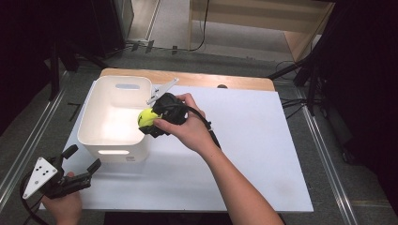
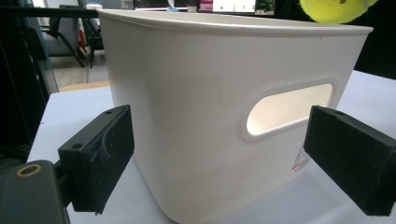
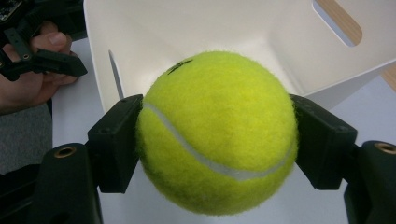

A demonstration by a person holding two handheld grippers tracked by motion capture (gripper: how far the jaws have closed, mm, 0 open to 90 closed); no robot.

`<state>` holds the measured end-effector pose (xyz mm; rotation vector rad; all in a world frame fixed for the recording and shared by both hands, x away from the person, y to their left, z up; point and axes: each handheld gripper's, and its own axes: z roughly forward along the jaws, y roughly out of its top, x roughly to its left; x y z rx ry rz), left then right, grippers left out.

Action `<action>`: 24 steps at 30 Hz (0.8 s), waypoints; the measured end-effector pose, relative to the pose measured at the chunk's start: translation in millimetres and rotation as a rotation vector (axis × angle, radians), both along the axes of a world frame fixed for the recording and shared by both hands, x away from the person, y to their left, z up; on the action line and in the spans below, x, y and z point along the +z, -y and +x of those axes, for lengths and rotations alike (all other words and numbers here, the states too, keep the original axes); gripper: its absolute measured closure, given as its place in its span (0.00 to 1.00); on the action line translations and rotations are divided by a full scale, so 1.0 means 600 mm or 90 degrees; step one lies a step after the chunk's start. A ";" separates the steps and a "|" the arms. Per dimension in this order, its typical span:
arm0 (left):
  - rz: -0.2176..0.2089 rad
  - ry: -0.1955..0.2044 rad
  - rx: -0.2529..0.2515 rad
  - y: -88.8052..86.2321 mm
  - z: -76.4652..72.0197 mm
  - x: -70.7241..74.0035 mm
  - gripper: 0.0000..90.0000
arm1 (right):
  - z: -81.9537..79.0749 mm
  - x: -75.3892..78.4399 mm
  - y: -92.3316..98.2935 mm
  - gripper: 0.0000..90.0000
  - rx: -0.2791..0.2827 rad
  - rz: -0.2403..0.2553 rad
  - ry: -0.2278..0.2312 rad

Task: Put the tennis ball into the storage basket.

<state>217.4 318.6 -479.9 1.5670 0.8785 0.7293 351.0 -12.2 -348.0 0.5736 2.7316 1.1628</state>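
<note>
**One ball held over one bin**

I count one tennis ball, one white bin and two grippers on my screens. My right hand-held gripper is pinching the tennis ball, one black pad pressed to each side of it, and holds it in the air above the bin's right rim, on the side nearest the middle of the worktop. In the right gripper view the bin's open inside lies just beyond the ball, with one handle slot in its far wall.

My left hand-held gripper sits near the worktop's near-left corner, jaws spread wide with nothing between the pads. In the left gripper view it faces the bin's near wall, close to it but apart; that wall and its handle slot stand straight in front of it, and the ball shows above the rim at the top right.

The bin stands at the worktop's left side, near the far edge. A cable trails from the right gripper across the white surface.
</note>
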 end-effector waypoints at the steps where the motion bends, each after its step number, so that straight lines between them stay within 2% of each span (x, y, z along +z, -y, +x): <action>1: 0.000 -0.001 0.000 0.000 0.000 0.000 0.09 | 0.001 0.001 -0.004 0.27 0.001 0.001 0.002; 24: -0.002 0.000 -0.001 0.000 0.000 0.000 0.09 | 0.008 -0.002 -0.047 0.27 0.023 -0.001 0.003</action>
